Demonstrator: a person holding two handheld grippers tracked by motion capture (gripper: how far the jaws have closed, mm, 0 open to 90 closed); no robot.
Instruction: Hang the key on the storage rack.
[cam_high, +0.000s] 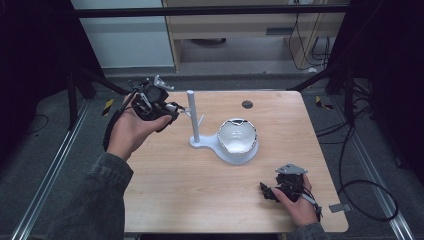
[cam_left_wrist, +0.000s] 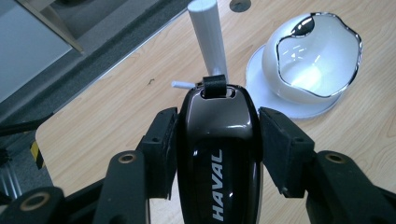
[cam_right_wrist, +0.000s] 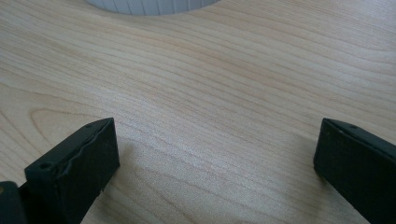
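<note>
My left gripper squeezes a dark car key, right beside the white stand's pole. My right gripper rests wide apart on the worktop, near that stand.

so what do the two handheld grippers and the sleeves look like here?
Both are black two-jaw units with blocky black pads. The left gripper has silver-grey metal parts on top; in its own view, brass-coloured rivets dot the jaw arms. The right gripper carries a grey three-cornered plate, with a cable trailing off behind it. The person wears grey-green long sleeves.
</note>
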